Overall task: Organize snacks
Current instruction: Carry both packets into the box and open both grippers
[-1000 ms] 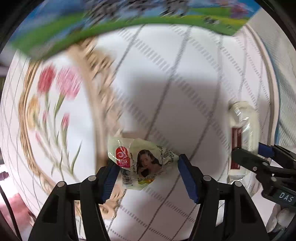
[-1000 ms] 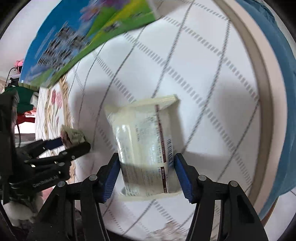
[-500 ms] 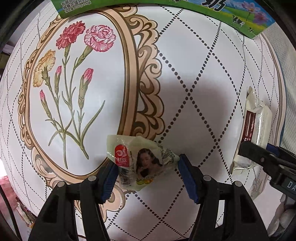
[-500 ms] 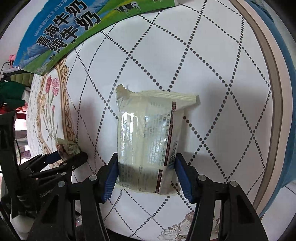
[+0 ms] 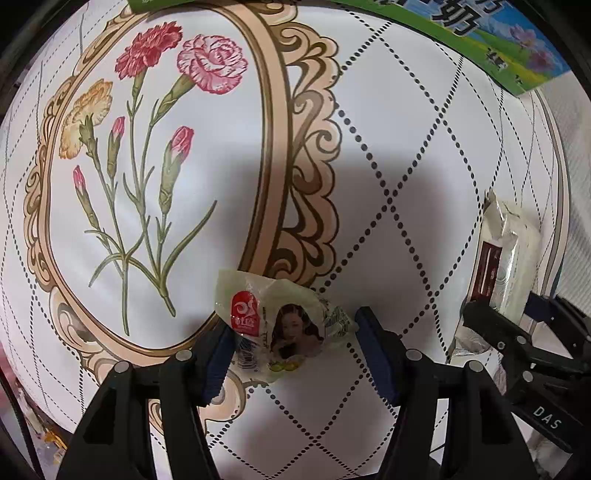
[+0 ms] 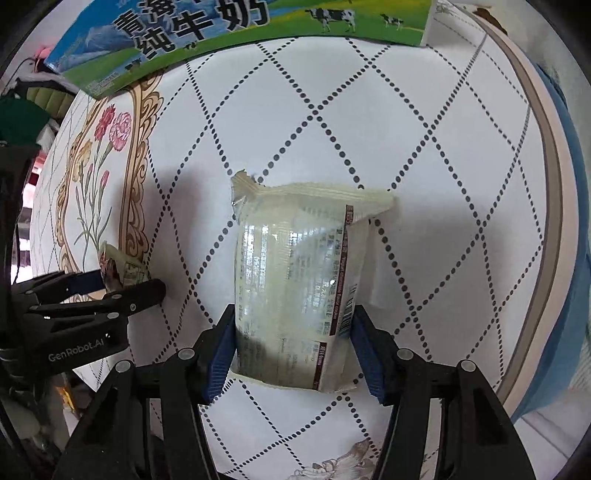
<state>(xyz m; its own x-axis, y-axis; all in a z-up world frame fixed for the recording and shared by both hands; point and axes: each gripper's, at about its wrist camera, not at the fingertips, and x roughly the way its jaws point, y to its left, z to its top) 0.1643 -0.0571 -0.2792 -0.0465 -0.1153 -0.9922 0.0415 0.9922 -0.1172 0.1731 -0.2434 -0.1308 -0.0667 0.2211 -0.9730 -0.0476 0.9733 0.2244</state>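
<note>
A small crumpled snack packet (image 5: 280,325) with a red logo and a printed portrait sits between the blue pads of my left gripper (image 5: 291,343), just above the flowered tablecloth (image 5: 406,147). Its jaws are opening, with both pads touching the packet. My right gripper (image 6: 291,339) points down with a larger pale yellowish packet (image 6: 295,266) between its pads; these jaws are opening too, pads against the packet's sides. Each gripper shows in the other view: the right gripper (image 5: 498,306) with the pale packet (image 5: 513,251), and the left gripper (image 6: 129,284) with the small packet (image 6: 118,269).
A green and blue milk carton box (image 6: 221,33) lies along the far side of the table, also seen as the milk carton box (image 5: 498,40). The round table's beige rim (image 6: 554,184) curves on the right, with blue fabric (image 6: 576,295) beyond it.
Both grippers have moved across the table with their packets, and the left one has sunk closer to the cloth. The milk box has slid toward the top of both views. Both jaws stand slightly wider.
</note>
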